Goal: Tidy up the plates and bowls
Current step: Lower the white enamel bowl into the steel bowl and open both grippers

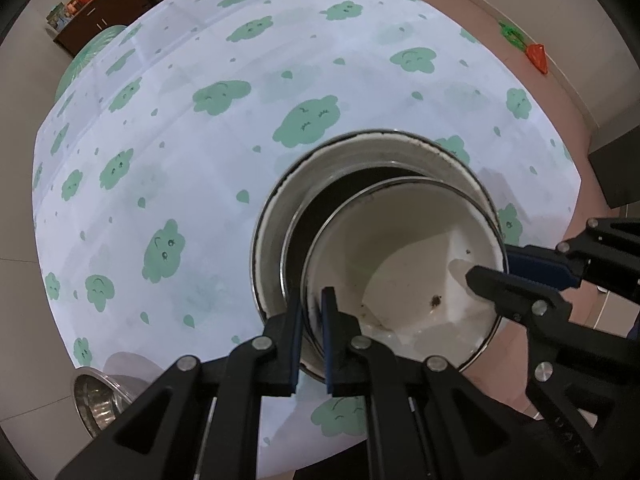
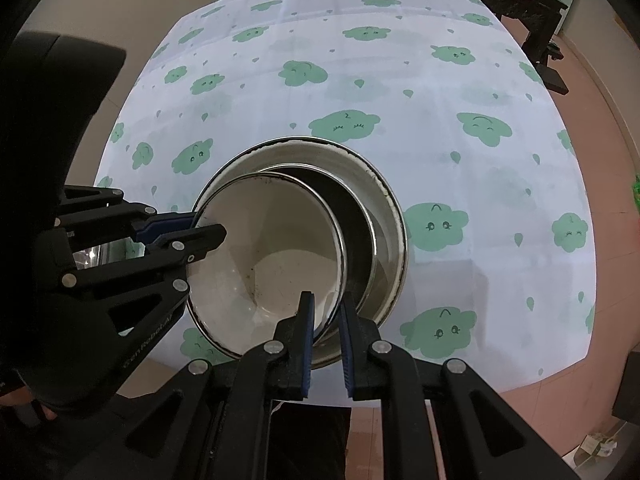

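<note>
Two grippers pinch opposite rim edges of a white bowl (image 1: 404, 280), holding it tilted inside a larger steel pan (image 1: 280, 208) on the cloud-print tablecloth (image 1: 180, 140). Dark specks dot the bowl's floor. Left gripper (image 1: 311, 312) points straight down, clamped on the near rim; right gripper (image 2: 326, 316) angles steeply down, clamped on the other side. Another steel bowl (image 1: 96, 396) sits at the table's edge.

Faint embossed lettering on left hand-held gripper (image 2: 208, 236), unreadable
</note>
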Tool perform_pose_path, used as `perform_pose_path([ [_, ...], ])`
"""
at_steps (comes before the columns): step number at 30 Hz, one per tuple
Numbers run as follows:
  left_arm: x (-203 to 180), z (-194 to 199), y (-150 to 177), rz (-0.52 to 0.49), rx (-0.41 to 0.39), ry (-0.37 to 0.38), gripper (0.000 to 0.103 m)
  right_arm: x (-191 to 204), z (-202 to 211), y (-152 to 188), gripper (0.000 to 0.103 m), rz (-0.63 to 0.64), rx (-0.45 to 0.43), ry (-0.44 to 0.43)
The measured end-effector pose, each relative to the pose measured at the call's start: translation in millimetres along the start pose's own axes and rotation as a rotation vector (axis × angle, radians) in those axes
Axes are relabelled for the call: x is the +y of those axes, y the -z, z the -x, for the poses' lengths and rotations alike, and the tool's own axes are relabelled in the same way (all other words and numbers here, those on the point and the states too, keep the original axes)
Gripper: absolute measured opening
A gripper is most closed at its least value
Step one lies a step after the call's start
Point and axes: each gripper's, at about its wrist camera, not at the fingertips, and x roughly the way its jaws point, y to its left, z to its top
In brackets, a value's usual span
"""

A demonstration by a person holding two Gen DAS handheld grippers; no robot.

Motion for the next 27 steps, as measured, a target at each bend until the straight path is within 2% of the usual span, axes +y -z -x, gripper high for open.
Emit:
perform_pose_path([
  [27, -1.8, -18.7, -1.4, -0.012, 0.049, 0.018, 0.008, -0.9, -11.5, -2.0, 0.014, -0.005, 0.032, 0.014],
])
